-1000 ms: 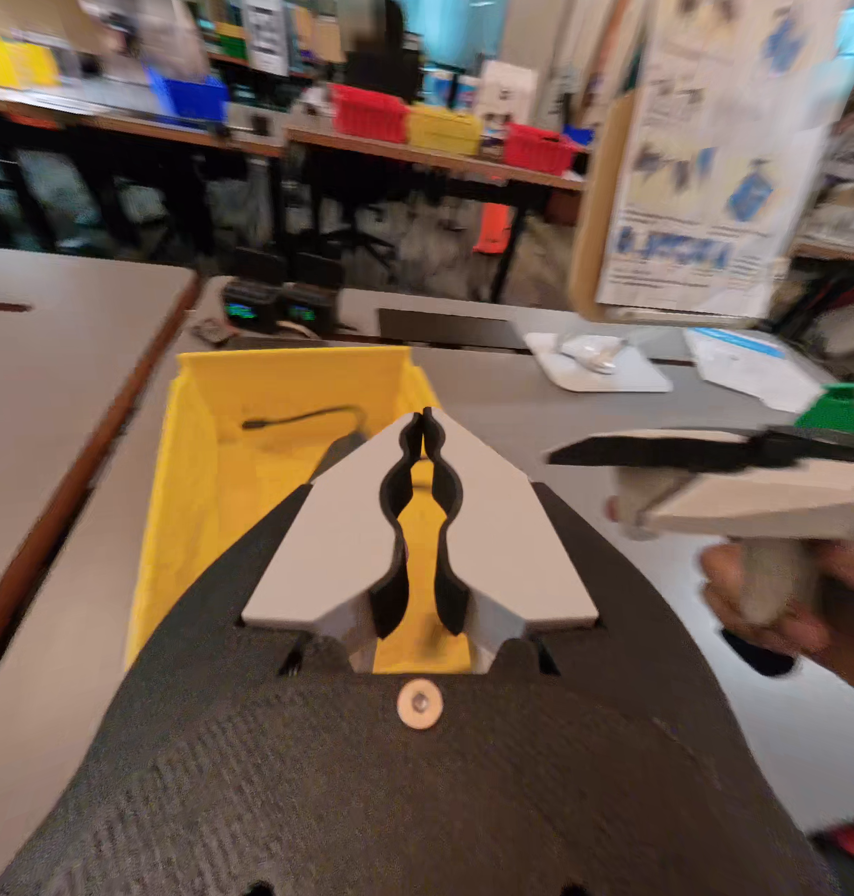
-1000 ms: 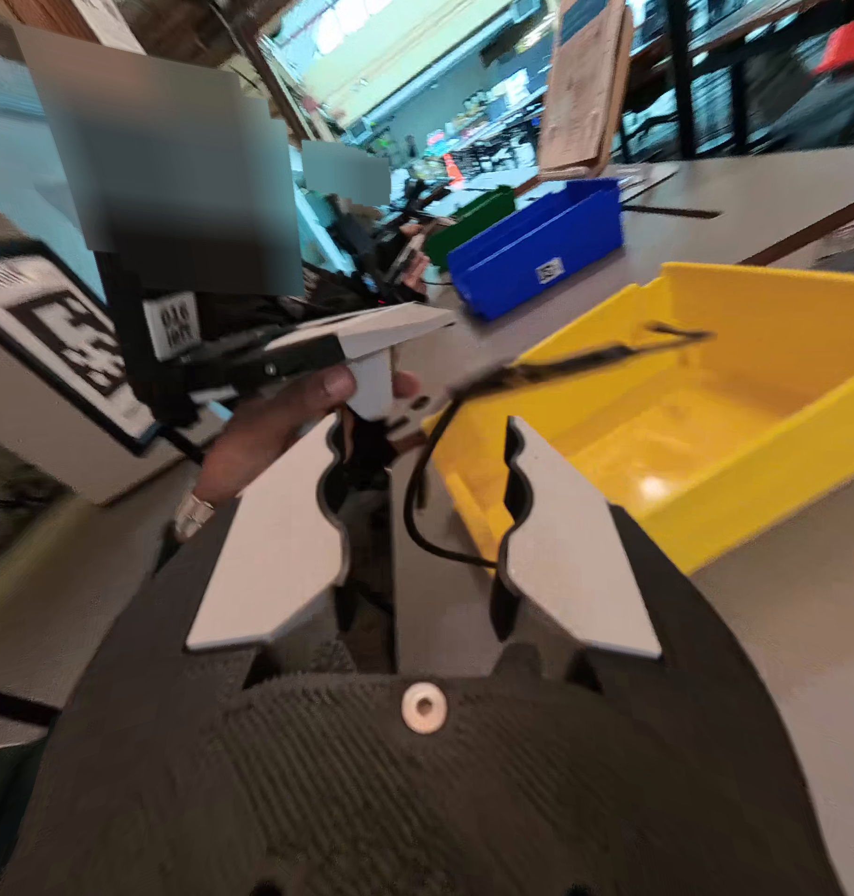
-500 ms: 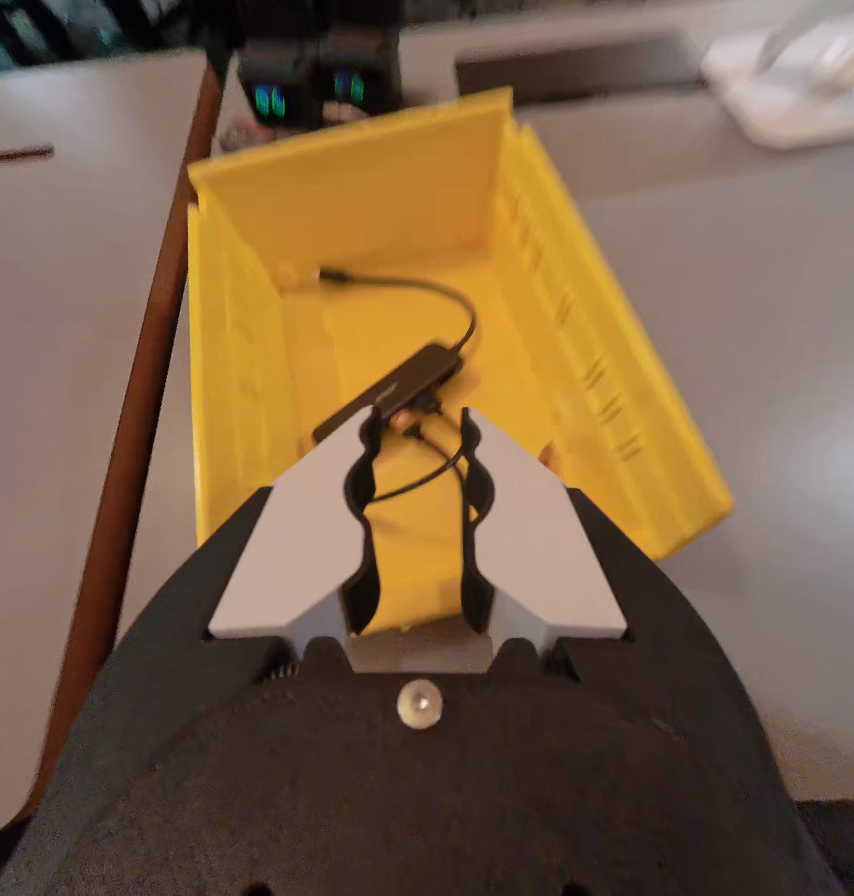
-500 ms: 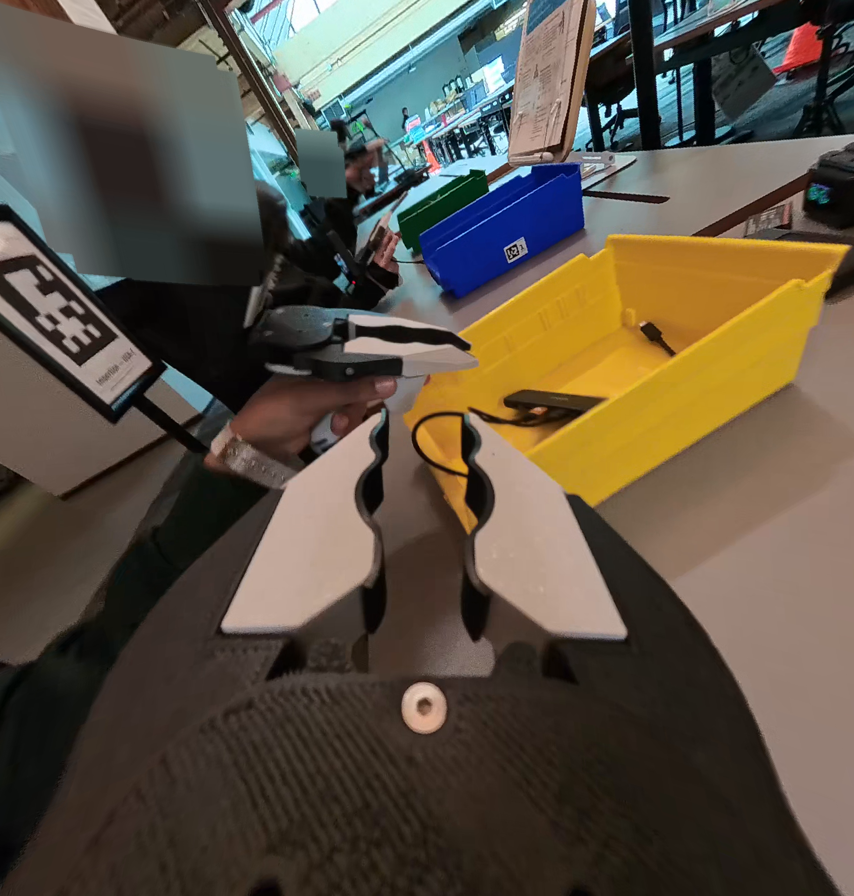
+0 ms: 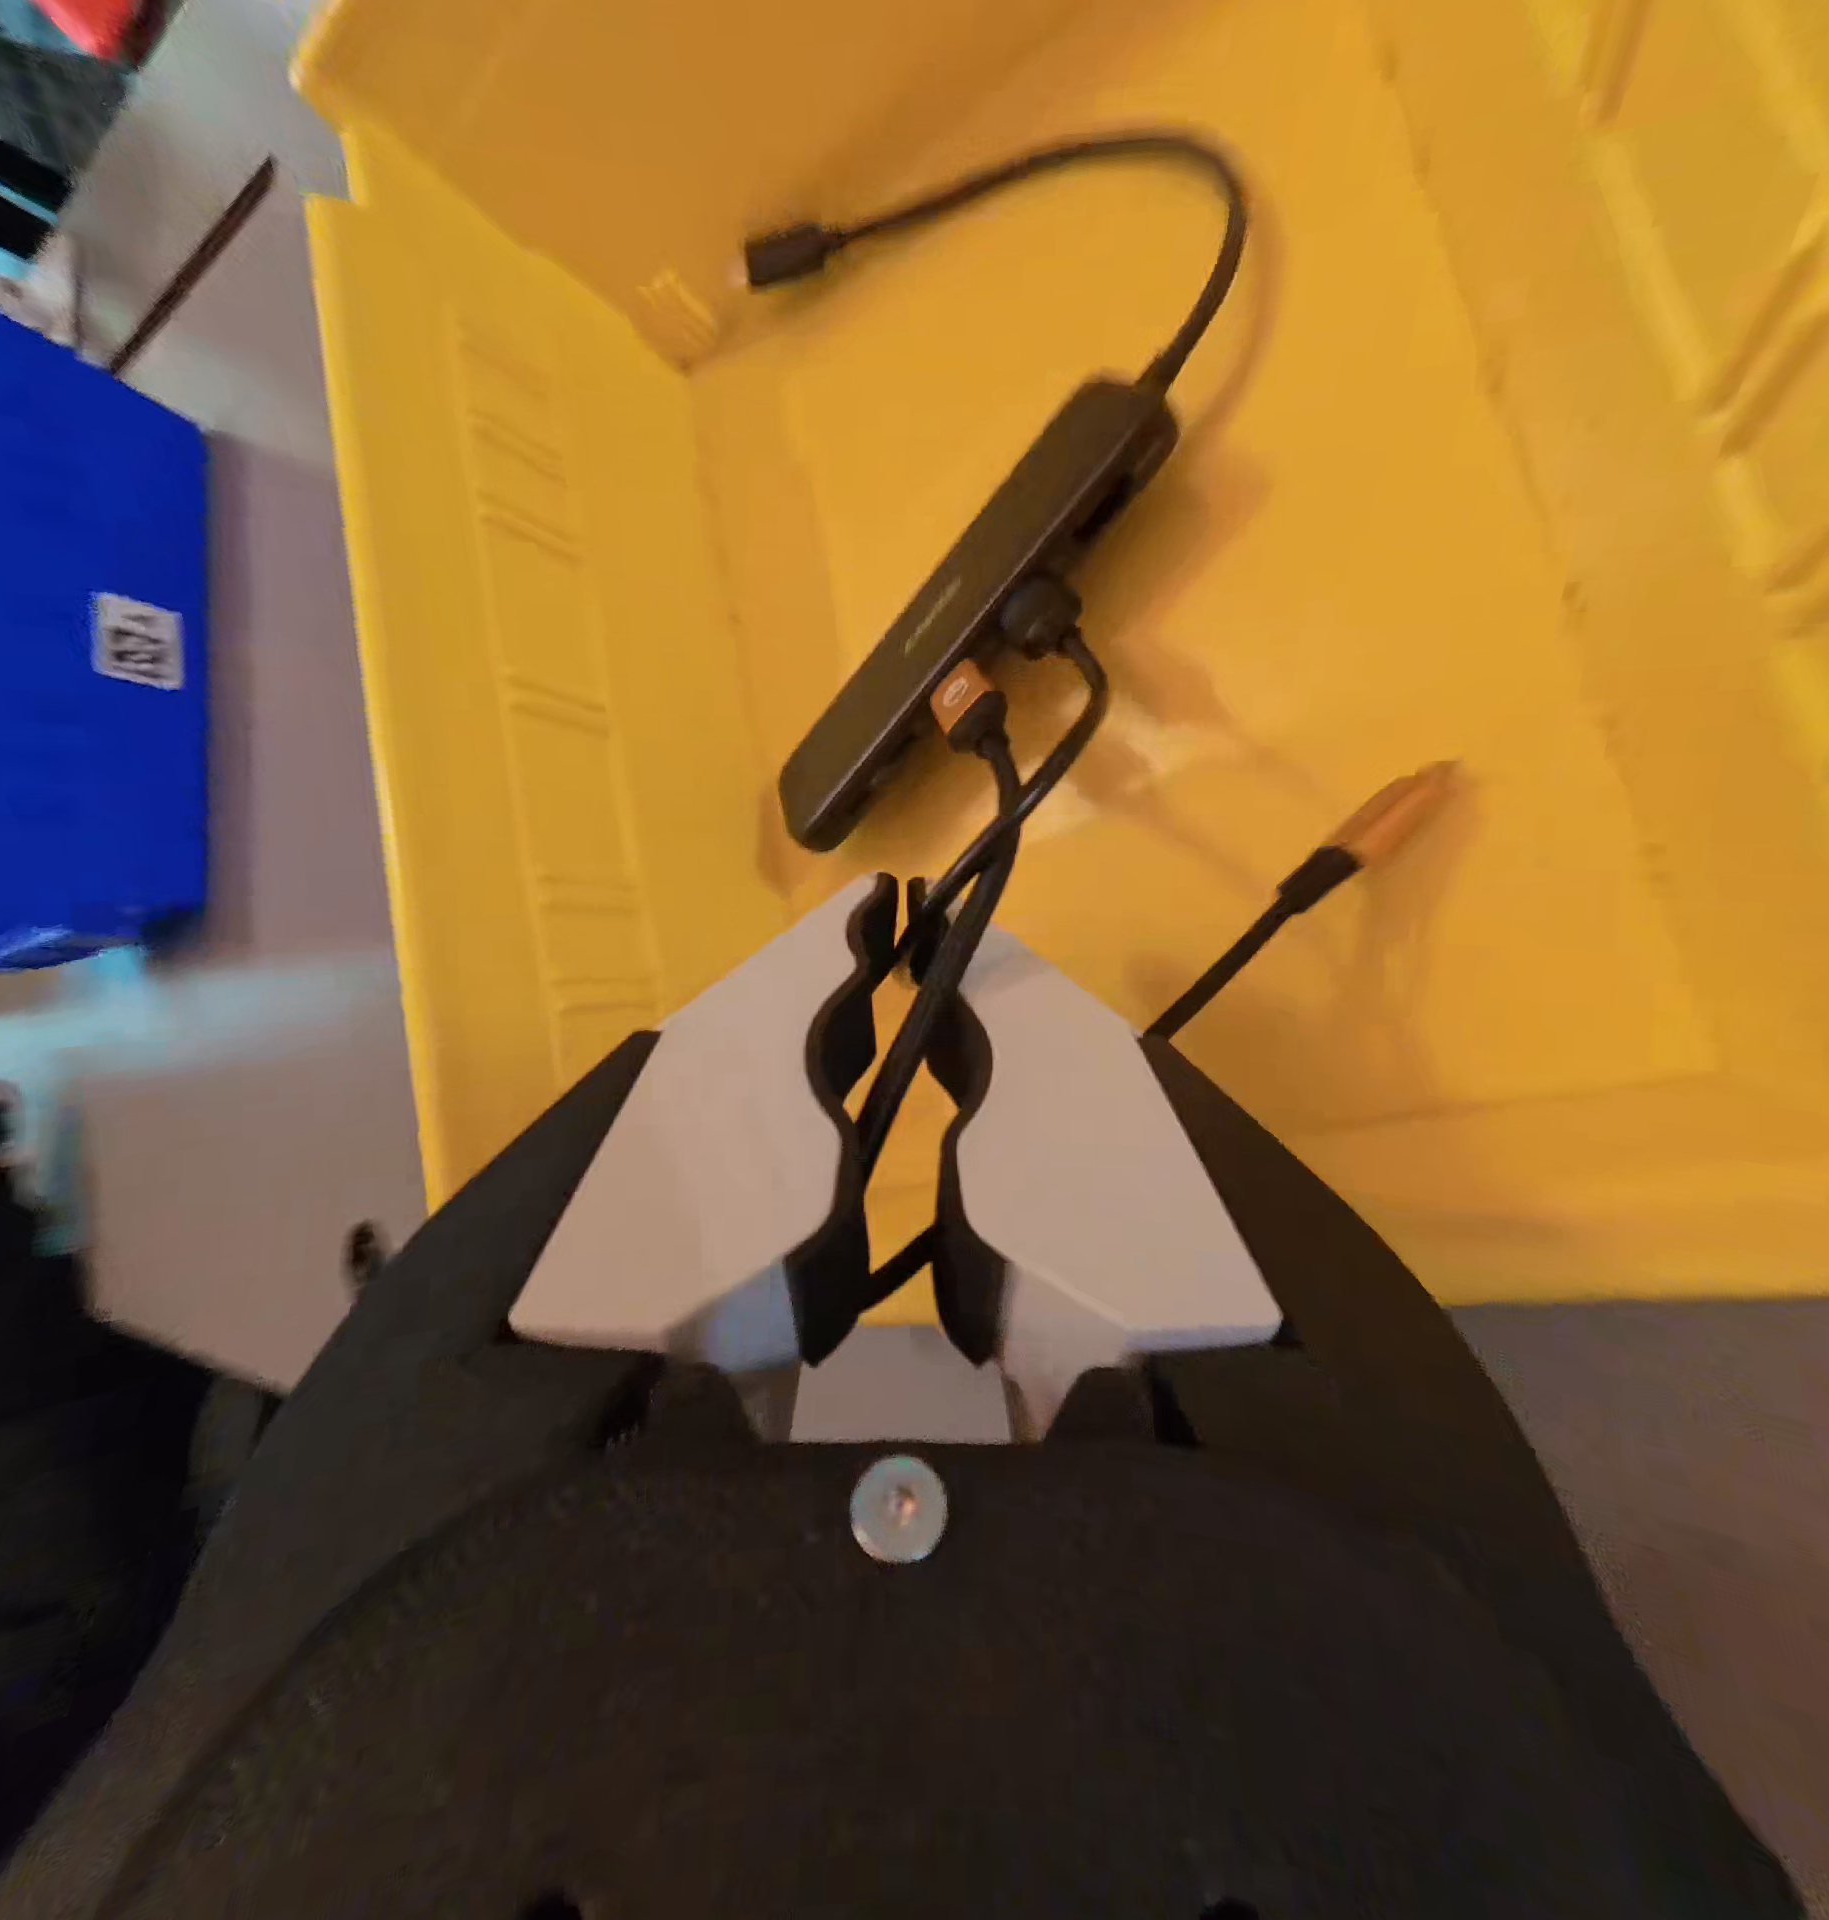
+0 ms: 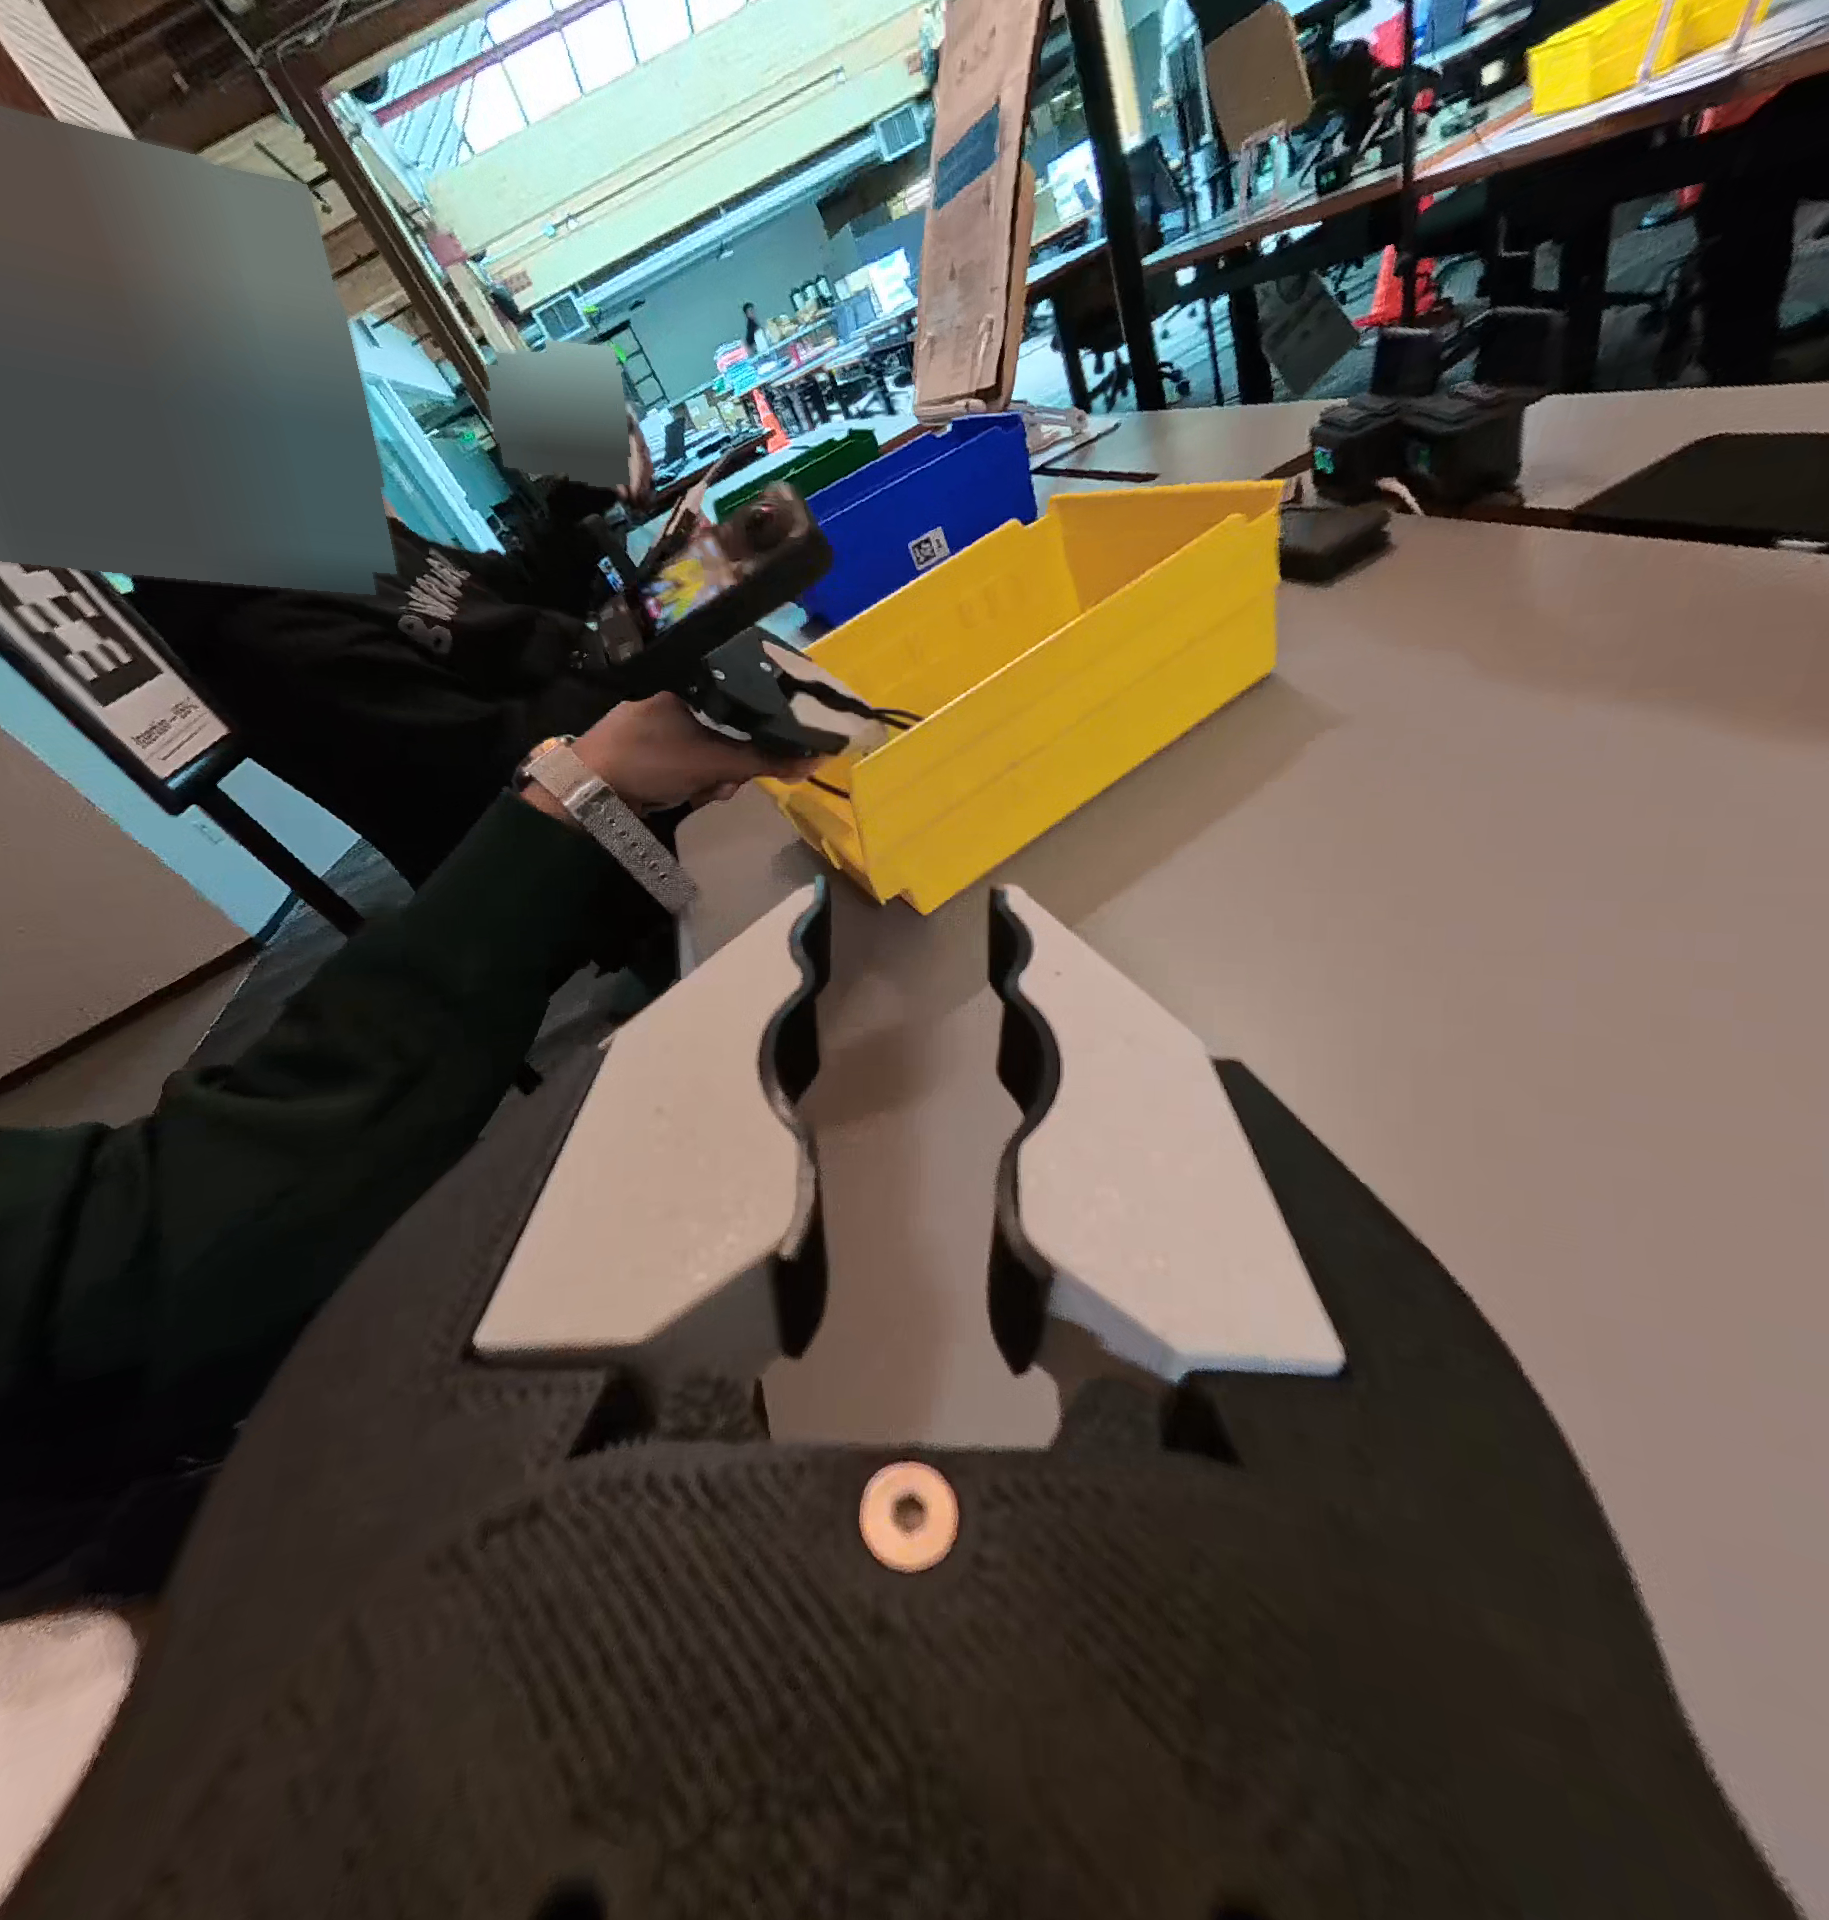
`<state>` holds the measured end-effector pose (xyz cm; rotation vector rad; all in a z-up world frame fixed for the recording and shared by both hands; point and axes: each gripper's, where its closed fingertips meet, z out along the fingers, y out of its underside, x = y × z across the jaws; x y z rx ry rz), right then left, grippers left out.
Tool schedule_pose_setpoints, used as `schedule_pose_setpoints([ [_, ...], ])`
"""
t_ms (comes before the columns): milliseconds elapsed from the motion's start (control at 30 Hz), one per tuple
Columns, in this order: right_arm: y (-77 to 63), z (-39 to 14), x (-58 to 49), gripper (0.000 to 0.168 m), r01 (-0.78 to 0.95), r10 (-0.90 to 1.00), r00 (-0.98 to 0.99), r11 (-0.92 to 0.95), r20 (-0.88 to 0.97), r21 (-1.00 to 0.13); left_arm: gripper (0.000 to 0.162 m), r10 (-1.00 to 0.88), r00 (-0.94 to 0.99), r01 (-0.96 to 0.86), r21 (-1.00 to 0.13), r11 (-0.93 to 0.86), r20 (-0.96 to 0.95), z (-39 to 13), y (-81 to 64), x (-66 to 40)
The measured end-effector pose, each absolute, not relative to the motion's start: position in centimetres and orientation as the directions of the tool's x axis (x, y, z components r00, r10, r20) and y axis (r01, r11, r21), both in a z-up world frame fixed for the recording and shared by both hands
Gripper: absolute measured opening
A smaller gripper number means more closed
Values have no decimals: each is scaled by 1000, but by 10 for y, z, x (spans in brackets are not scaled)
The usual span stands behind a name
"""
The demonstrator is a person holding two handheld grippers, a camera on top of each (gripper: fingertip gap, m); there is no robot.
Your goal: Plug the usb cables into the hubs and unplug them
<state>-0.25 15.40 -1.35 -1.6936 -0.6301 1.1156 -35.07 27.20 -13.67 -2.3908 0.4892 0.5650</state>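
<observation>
In the left wrist view we see our left gripper (image 5: 902, 914) at the near edge of the yellow bin (image 5: 494, 727), its two fingers drawn almost together at the tips with two black cables (image 5: 977, 914) running between them. Whether the tips are actually pinching the cables or merely flanking them we cannot tell.

The cables lead up to a slim black USB hub (image 5: 977, 613) lying on the bin floor in the upper middle of the frame. One cable is plugged in with an orange-collared connector (image 5: 964, 707), the other with a black plug (image 5: 1040, 618) just beside it. The hub's own lead (image 5: 1201, 270) curves to the upper left and ends in a loose plug. A further cable end with an orange tip (image 5: 1377, 831) lies loose at centre right. A blue bin (image 5: 68, 644) sits at the left edge.

In the right wrist view our right gripper (image 6: 905, 920) hangs above the grey worktop (image 6: 1512, 831), fingers spread and empty, well short of the yellow bin at centre frame.
</observation>
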Motion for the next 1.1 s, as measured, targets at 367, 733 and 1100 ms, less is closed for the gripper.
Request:
schedule_pose_setpoints([
  [367, 145, 5, -3, 29, -94, 831, 433, -343, -348, -935, 0, -152, 973, -212, -929, -304, -172, 30, 257, -305],
  [733, 124, 25, -24, 61, 16, 859, 507, -85, -65, -996, 0, -527, 815, -244, -967, 69, -243, 147, 154, -155],
  [1100, 73, 35, -21, 55, 285, 936, 267, 151, 230, -947, 0, -757, 598, -317, -945, 76, -261, 114, 121, -53],
])
